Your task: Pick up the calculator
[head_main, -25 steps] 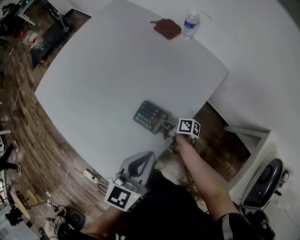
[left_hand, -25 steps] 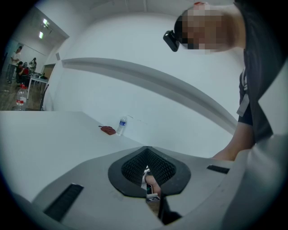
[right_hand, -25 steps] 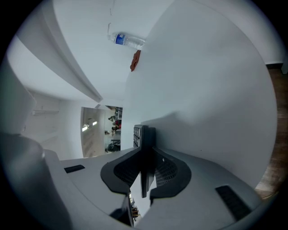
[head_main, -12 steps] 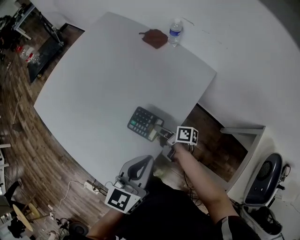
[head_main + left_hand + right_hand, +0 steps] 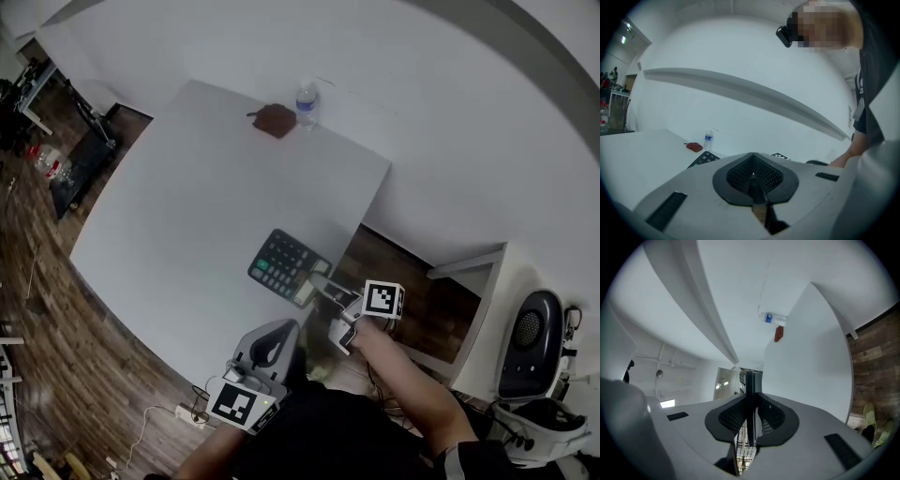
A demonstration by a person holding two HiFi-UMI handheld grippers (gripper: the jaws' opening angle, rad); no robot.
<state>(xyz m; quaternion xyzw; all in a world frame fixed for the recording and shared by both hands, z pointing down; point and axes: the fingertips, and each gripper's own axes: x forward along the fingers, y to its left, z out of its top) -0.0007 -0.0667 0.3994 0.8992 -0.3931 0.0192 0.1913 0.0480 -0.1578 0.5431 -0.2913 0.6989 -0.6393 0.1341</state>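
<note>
The calculator (image 5: 284, 263) is in my right gripper (image 5: 323, 286), pinched by its near right edge, and it seems to hang just clear of the table (image 5: 178, 197), close to the table's near edge. From that gripper's own view I see it edge-on, a thin dark slab standing up between my fingers (image 5: 772, 417), which are drawn nearly together with both pads pressing on its faces. It is a narrow bite at one side, so most of the weight sits out beyond the grip, and I judge the body could sag or swivel about the pinch. To do the lift well I would raise it straight and slowly, with the wrist steady and the squeeze even, and avoid any quick tilt that lets the far end swing down. I would not squeeze harder than needed, since the casing is thin and the keys lie close to the pads. My left gripper (image 5: 270, 339) hangs low, near my body and short of the table; its fingers are closed together with nothing between them, and it touches nothing.
</note>
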